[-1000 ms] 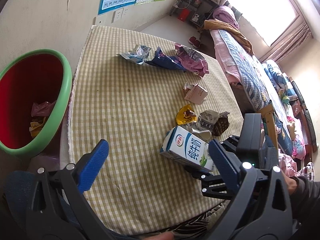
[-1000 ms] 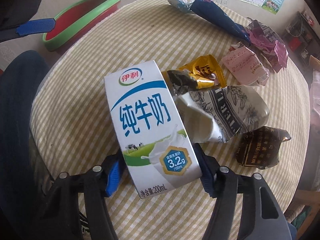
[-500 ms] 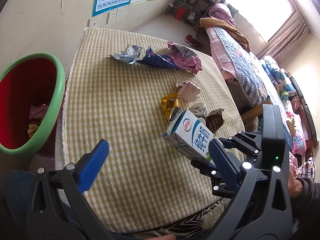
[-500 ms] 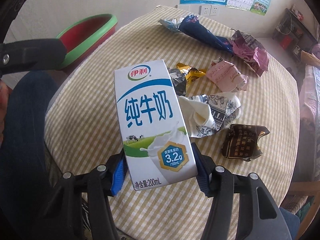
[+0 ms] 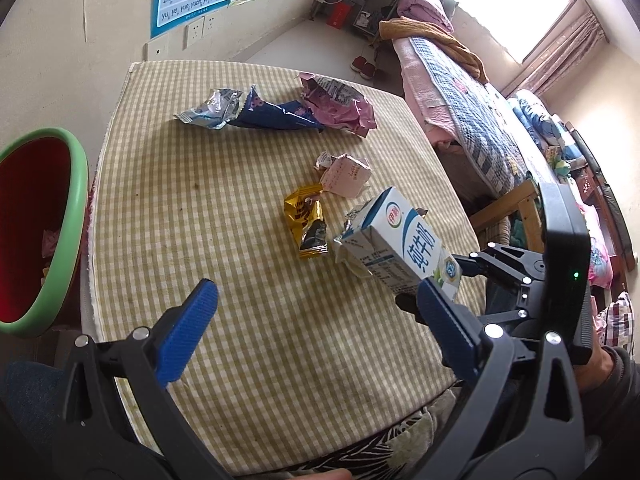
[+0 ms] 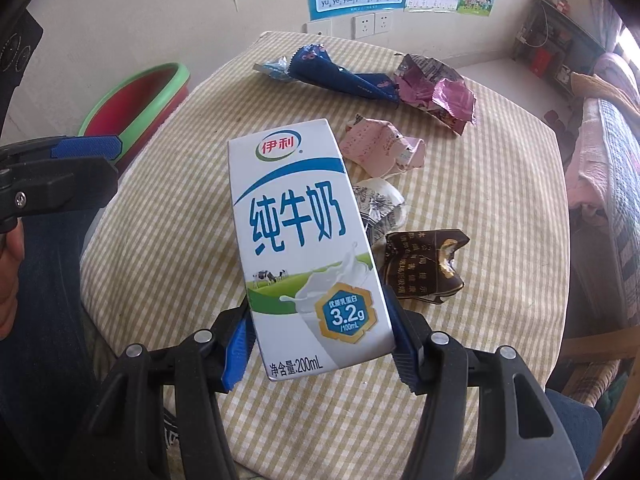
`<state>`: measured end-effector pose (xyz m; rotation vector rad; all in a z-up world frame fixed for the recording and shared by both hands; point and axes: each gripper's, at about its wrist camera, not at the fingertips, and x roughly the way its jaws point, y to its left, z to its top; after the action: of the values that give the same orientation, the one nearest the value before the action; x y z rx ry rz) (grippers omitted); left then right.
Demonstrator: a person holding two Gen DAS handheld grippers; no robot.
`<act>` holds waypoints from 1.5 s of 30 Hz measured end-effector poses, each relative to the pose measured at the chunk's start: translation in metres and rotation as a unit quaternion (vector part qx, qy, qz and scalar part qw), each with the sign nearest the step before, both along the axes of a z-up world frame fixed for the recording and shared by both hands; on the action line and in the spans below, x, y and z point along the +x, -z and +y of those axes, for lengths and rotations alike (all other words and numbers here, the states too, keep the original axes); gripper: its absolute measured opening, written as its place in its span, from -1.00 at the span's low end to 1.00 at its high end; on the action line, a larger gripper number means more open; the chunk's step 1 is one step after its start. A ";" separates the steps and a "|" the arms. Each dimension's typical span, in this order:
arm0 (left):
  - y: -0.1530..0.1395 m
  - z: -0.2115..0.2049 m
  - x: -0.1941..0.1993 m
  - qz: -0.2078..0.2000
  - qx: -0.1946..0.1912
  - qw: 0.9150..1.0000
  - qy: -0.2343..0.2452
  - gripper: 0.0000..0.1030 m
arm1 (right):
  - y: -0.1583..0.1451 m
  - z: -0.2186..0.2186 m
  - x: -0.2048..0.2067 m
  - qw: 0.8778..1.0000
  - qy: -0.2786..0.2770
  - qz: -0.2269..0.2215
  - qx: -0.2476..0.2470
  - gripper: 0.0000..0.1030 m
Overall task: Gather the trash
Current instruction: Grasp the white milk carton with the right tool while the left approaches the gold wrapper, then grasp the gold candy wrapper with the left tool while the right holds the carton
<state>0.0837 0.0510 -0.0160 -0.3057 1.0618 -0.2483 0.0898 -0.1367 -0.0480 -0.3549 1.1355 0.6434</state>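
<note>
Holding the milk carton (image 6: 304,248) by its bottom end above the table (image 6: 500,208), the right gripper (image 6: 316,344) pinches it; the bin (image 6: 136,100) lies far left. The left gripper (image 5: 316,320) hangs spread, empty.

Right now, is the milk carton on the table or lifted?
Lifted. The right gripper is shut on the milk carton's lower end, and the left wrist view shows the carton tilted, clear above the checked tablecloth.
</note>
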 end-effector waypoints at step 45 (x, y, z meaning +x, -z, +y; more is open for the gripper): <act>0.087 -0.031 0.108 0.107 0.023 0.994 -0.004 -0.49 | 0.008 -0.039 0.085 0.991 0.094 0.023 0.089 0.06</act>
<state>0.1914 0.0201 -0.1026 -0.2994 1.2754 -0.1854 0.1745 -0.1757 -0.0565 -0.0798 1.1300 0.5830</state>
